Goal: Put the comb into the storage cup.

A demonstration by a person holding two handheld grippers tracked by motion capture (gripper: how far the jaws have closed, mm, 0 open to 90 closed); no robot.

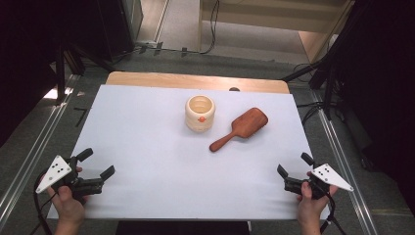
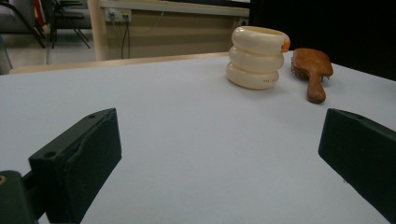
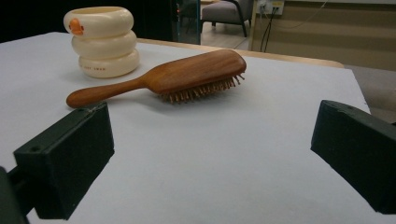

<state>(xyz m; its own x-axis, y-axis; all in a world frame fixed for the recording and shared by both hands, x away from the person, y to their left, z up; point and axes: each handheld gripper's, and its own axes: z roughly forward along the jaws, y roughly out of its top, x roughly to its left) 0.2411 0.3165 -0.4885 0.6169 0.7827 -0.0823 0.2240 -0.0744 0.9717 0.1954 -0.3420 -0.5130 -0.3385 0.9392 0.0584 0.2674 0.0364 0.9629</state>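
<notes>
Wooden and reddish-brown, one brush lies bristles down on the white table just right of one cream ringed cup, both well beyond the grippers. Two grippers rest at the near corners, left gripper and right gripper each hand-held, angled inward, jaws spread wide and empty.

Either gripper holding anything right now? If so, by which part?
Nothing held. The left gripper and right gripper are both open over the bare mat, well short of the brush and cup.
</notes>
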